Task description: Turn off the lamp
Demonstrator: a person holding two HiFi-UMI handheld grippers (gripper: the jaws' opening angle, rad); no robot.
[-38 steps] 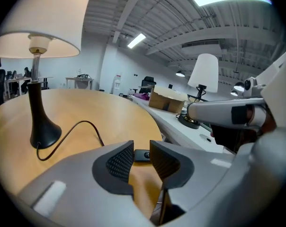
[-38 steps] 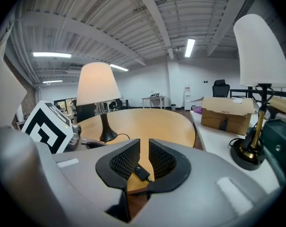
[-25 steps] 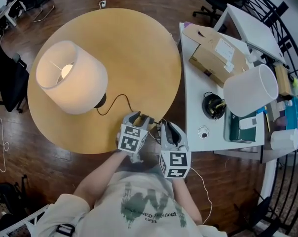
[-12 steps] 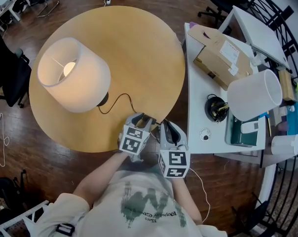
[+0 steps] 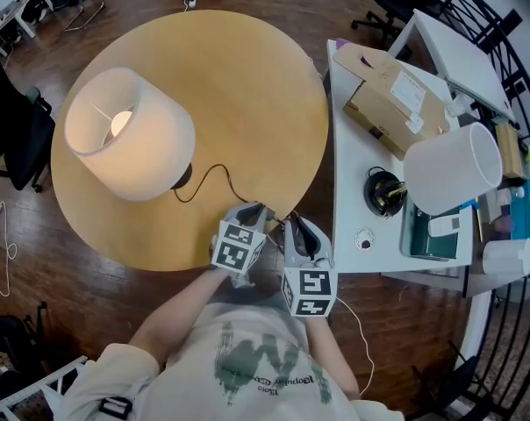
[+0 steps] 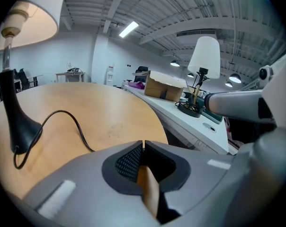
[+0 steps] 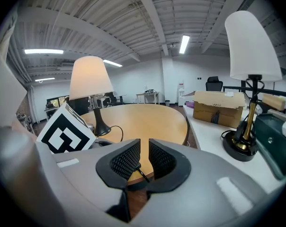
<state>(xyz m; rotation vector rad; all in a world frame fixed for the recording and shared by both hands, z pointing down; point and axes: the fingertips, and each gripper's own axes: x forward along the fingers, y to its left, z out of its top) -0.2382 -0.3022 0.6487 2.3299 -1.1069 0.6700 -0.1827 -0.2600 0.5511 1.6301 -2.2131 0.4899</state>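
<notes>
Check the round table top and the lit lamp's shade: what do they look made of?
Table top: wood or wood-look laminate, smooth satin; even tan colour, soft sheen. Shade: probably fabric or paper, matt; the glow of the bulb shows through its off-white wall.

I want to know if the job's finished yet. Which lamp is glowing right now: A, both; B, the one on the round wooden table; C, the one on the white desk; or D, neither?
B: the table lamp on the round wooden table glows warm with its bulb lit, while the desk lamp on the white desk shows only a plain white shade.
</notes>
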